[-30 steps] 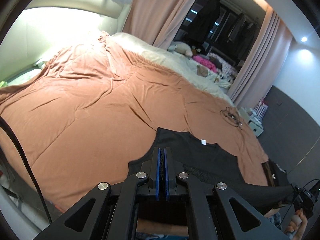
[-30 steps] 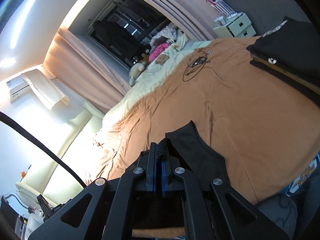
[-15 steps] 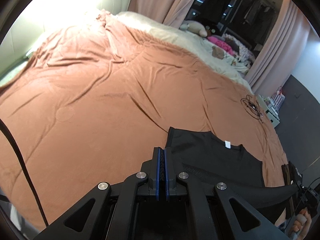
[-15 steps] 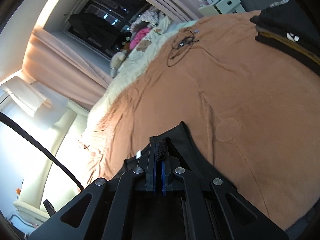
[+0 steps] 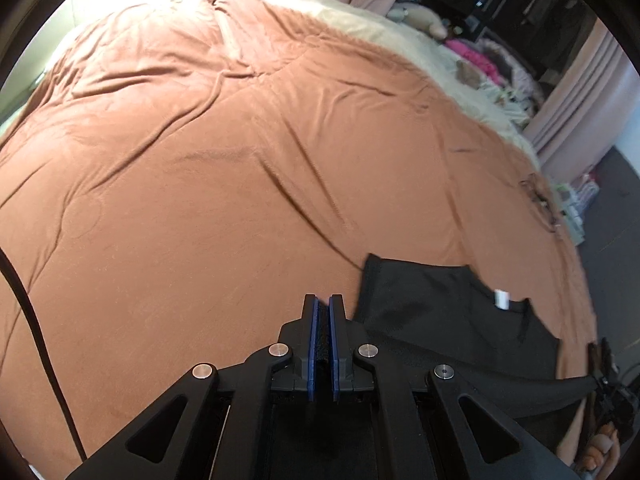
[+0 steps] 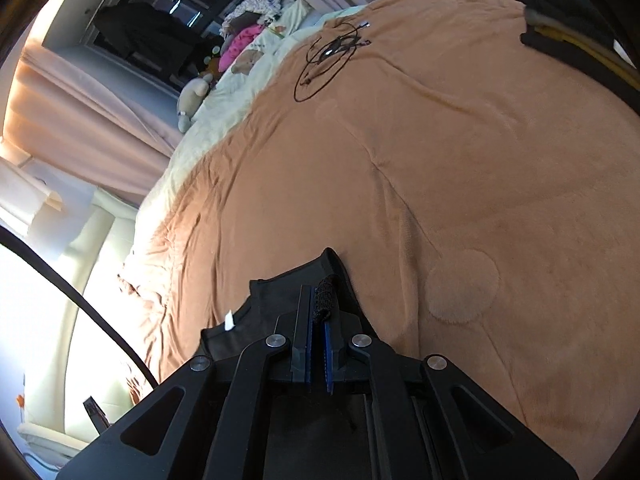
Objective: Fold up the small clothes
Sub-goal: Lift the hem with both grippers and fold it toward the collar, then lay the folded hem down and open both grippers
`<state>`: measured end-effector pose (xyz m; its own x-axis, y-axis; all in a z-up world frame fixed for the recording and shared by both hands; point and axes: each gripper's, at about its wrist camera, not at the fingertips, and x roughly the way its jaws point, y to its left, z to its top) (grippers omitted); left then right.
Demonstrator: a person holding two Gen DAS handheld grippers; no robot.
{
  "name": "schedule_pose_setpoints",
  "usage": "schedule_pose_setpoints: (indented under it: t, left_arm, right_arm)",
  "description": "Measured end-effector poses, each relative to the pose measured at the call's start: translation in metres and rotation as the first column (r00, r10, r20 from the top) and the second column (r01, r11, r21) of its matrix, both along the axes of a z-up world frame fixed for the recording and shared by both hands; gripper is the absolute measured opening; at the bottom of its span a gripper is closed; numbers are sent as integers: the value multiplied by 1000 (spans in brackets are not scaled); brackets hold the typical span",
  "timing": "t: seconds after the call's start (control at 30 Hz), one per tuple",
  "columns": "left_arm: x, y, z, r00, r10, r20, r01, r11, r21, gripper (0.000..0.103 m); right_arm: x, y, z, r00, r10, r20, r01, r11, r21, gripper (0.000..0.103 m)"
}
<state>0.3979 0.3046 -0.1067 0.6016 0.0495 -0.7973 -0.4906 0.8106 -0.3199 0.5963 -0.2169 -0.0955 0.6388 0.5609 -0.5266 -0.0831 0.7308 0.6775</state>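
A small black top (image 5: 452,316) with a white neck tag lies on the brown bedspread (image 5: 240,160), its upper part spread flat. My left gripper (image 5: 323,308) is shut on a black edge of it, low over the bed. My right gripper (image 6: 318,300) is shut on another black edge of the same top (image 6: 280,292), with fabric bunched between its blue pads. The cloth stretches between the two grippers. The right gripper and the hand holding it show at the left wrist view's right edge (image 5: 608,396).
A coiled black cable (image 6: 332,52) lies on the bedspread (image 6: 440,160) farther off. A stack of dark folded clothes (image 6: 576,32) sits at the bed's right edge. Stuffed toys and pink items (image 5: 472,56) lie on the cream cover by the curtains.
Both grippers have moved forward and down over the bed with the black top in them. More of the top now lies flat on the bedspread.
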Motion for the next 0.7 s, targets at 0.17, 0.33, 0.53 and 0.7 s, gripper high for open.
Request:
schedule_pose_setpoints:
  t: [0.17,0.33,0.53,0.7]
  left_arm:
    - [0,5,0,1000,-21,-11,21,1000,-8,65]
    - [-8,-8,5,990,-127,-65,133,987,89,73]
    - [-13,-15,-12,962,-197,-191,225,965,135,73]
    - [-7,-19,-31,931,-219,-293,273,950,154,73]
  right_arm:
    - [-9,3,18,997,48,58,-42,993,-107,74]
    - [-23,7,29,992,112,59,-92,959,-270,74]
    - [-33,17,25,980,196,-22,-185,881,-436,74]
    - [-38,30,13,965,242,-104,-261,814,-519,74]
